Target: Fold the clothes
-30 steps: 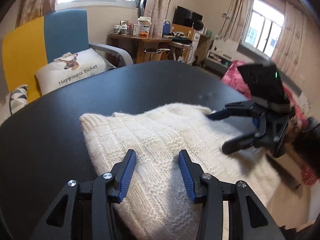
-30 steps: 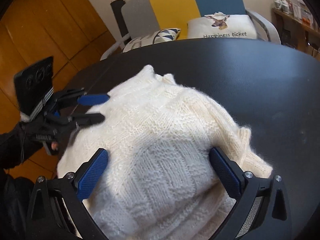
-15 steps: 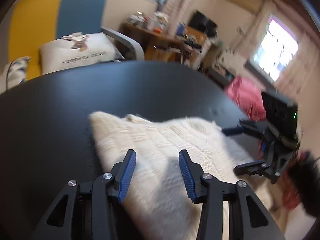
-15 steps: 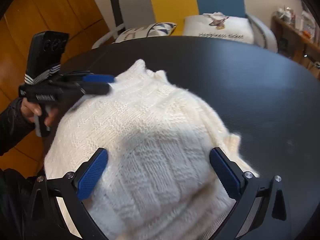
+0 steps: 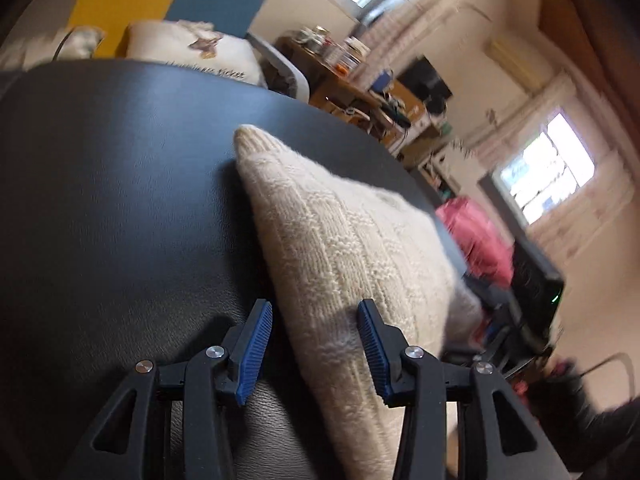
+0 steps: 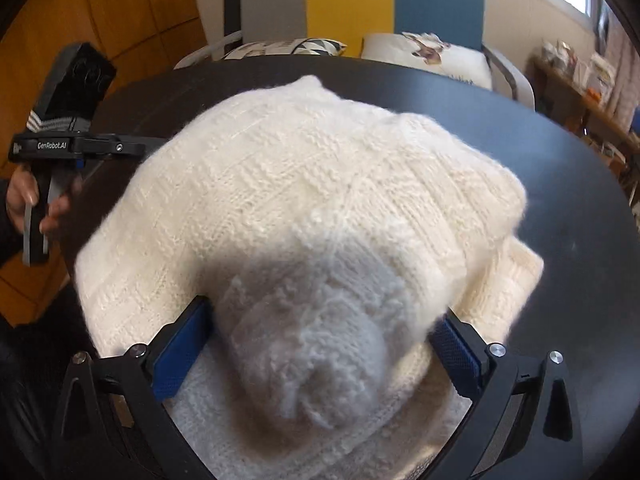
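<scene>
A cream knitted sweater (image 6: 320,184) lies folded in a thick pile on the black table (image 6: 560,208). My right gripper (image 6: 318,352) is low over its near end, jaws wide and open. A soft bulge of knit rises between the fingers (image 6: 180,352). My left gripper (image 5: 314,344) is rolled on its side at the sweater's (image 5: 344,248) left edge, jaws open. That edge lies between the pads (image 5: 256,344) without being pinched. In the right wrist view the left gripper (image 6: 154,146) reaches level to the sweater's side, held by a hand (image 6: 24,200).
Behind the table stands a chair (image 6: 436,4) with a yellow and blue back and two cushions (image 6: 432,54). A cluttered desk (image 5: 360,92) and a pink garment (image 5: 476,236) are beyond the table's far right edge. Bare tabletop (image 5: 100,200) spreads left of the sweater.
My left gripper has rolled onto its side and dropped to the sweater's left edge, which now sits between its fingers. My right gripper has sunk closer, and knit now bulges between its jaws.
</scene>
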Demonstrator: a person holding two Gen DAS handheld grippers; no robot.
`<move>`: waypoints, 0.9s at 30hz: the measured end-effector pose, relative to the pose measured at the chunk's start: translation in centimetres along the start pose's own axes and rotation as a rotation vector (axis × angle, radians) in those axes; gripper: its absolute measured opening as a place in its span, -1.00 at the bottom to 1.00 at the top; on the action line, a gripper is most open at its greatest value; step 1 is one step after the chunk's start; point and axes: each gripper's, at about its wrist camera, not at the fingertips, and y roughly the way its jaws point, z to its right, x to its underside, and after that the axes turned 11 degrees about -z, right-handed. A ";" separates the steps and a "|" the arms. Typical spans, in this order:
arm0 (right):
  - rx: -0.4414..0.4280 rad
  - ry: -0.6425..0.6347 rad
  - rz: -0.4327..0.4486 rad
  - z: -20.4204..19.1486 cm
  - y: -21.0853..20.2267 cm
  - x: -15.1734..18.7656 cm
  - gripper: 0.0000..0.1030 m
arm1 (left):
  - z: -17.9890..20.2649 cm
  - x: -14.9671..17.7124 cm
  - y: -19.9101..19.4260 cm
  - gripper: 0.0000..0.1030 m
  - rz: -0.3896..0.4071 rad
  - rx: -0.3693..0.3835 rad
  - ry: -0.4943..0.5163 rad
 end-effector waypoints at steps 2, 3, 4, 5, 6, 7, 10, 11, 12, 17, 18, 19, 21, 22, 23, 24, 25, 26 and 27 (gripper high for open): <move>-0.015 0.017 -0.004 0.4 -0.3 -0.1 1.00 | -0.3 0.1 -0.4 -0.14 0.013 0.028 -0.010; -0.011 0.015 -0.009 0.4 -0.4 -0.1 1.00 | -0.4 0.0 -0.5 -0.14 0.006 0.045 -0.013; -0.008 0.014 -0.014 0.4 -0.6 -0.1 1.00 | -0.6 -0.1 -0.6 -0.14 0.000 0.061 -0.015; -0.012 0.020 -0.016 0.5 -0.9 0.0 1.00 | -0.8 -0.2 -0.7 -0.14 -0.007 0.084 -0.023; -0.046 0.047 -0.002 0.8 -1.5 0.1 1.00 | -1.0 -0.3 -0.5 -0.14 -0.014 0.116 -0.039; -0.079 0.074 0.012 1.1 -2.1 0.2 1.00 | -1.3 -0.4 -0.3 -0.14 -0.023 0.145 -0.054; -0.161 0.178 0.069 2.7 -3.9 1.2 1.00 | -2.0 -0.8 0.9 -0.10 -0.054 0.218 -0.097; -0.189 0.214 0.079 3.3 -4.3 1.7 1.00 | -2.3 -0.8 1.3 -0.10 -0.065 0.235 -0.113; -0.218 0.251 0.088 4.0 -4.6 2.3 1.00 | -2.7 -0.9 1.8 -0.08 -0.075 0.243 -0.132; -0.277 0.412 0.074 6.9 -4.6 5.3 1.00 | -4.1 -1.2 2.4 -0.05 -0.063 0.333 -0.186; -0.281 0.429 0.064 7.1 -4.3 5.6 1.00 | -3.9 -1.3 2.6 -0.05 -0.070 0.332 -0.174; -0.284 0.446 0.054 7.4 -4.0 5.9 1.00 | -3.7 -1.6 2.9 -0.05 -0.077 0.328 -0.157; -0.293 0.479 0.040 7.9 -3.3 6.5 1.00 | -3.2 -2.2 3.5 -0.02 -0.093 0.319 -0.129; -0.298 0.493 0.041 8.0 -3.0 6.7 1.00 | -3.0 -2.7 3.8 0.00 -0.097 0.316 -0.119; -0.304 0.502 0.045 8.1 -2.7 6.8 1.00 | -2.8 -3.1 4.1 0.00 -0.102 0.313 -0.110; -0.307 0.509 0.056 8.2 -2.7 6.9 1.00 | -2.6 -3.5 4.4 0.00 -0.105 0.309 -0.103; -0.309 0.516 0.068 8.3 -2.7 7.0 1.00 | -2.5 -3.9 4.7 0.01 -0.105 0.303 -0.097; -0.313 0.521 0.077 8.4 -2.7 7.0 1.00 | -2.3 -4.3 5.0 0.02 -0.106 0.297 -0.092; -0.323 0.526 0.083 8.4 -2.6 7.0 1.00 | -2.1 -4.8 5.4 0.03 -0.107 0.291 -0.087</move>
